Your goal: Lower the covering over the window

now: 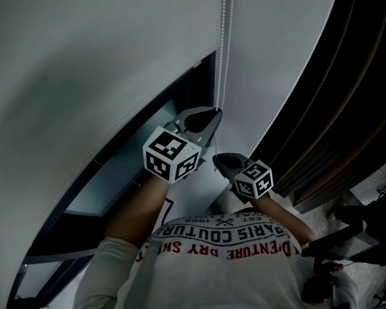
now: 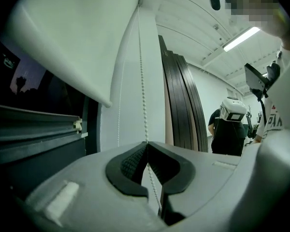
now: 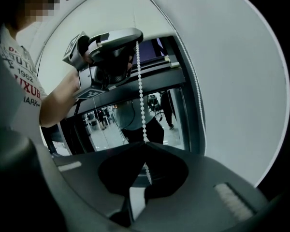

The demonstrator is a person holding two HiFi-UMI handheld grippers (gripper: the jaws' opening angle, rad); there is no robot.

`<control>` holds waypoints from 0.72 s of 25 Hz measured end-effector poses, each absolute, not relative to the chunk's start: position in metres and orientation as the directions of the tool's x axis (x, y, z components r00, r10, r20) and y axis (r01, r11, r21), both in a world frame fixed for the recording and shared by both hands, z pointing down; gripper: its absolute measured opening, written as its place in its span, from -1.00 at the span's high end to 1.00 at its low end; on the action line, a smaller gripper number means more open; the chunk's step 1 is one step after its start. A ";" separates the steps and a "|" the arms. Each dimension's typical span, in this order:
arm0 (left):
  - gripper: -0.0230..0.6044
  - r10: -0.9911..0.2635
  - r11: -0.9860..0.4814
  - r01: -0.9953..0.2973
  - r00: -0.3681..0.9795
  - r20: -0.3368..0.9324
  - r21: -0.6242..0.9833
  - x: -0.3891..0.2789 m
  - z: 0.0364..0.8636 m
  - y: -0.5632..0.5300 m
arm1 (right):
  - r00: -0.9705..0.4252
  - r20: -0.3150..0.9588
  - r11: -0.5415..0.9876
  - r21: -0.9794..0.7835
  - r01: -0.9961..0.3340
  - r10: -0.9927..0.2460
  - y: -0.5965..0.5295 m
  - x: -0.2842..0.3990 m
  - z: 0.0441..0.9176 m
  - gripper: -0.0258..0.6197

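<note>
A white roller blind [image 1: 83,76] hangs part-way down over a dark window [image 1: 116,185]. Its white bead chain [image 1: 222,44] drops along the white wall beside the frame. My left gripper [image 1: 212,118] is shut on one strand of that chain, with the right gripper [image 1: 220,161] shut on the same strand just below it. In the left gripper view the bead chain [image 2: 143,81] rises straight out of the closed left gripper [image 2: 146,143], beside the blind [image 2: 72,37]. In the right gripper view the chain [image 3: 140,95] runs from the right gripper [image 3: 146,143] up to the left gripper [image 3: 135,36].
The chain's second strand [image 2: 119,115] hangs loose close to the window frame. Dark slatted panels [image 1: 334,108] stand to the right of the wall. A person with a backpack [image 2: 229,129] stands further back. Dark equipment [image 1: 354,237] sits low at the right.
</note>
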State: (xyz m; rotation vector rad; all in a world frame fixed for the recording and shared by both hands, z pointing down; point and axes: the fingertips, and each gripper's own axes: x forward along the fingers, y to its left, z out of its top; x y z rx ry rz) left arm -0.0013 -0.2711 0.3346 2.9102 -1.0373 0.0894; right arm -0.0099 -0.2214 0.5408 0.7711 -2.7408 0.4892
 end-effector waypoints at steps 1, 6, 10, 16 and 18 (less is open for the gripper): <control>0.91 -0.634 -0.769 -0.638 0.769 0.079 0.034 -0.002 0.342 -0.272 | -0.826 0.337 0.799 -0.259 -0.543 -0.452 -0.219 -0.010 0.547 0.90; 0.91 -0.660 -0.745 -0.666 0.743 0.110 0.030 -0.005 0.374 -0.273 | -0.816 0.397 0.786 -0.291 -0.545 -0.420 -0.208 -0.009 0.575 0.90; 0.91 -0.680 -0.726 -0.687 0.724 0.116 0.033 -0.007 0.395 -0.274 | -0.803 0.433 0.779 -0.292 -0.555 -0.410 -0.202 -0.002 0.595 0.90; 0.91 -0.689 -0.700 -0.711 0.696 0.201 0.065 -0.015 0.439 -0.281 | -0.784 0.501 0.756 -0.331 -0.564 -0.366 -0.191 0.001 0.620 0.90; 0.91 -0.690 -0.690 -0.720 0.687 0.226 0.080 -0.018 0.456 -0.283 | -0.784 0.516 0.751 -0.349 -0.561 -0.346 -0.184 0.000 0.628 0.90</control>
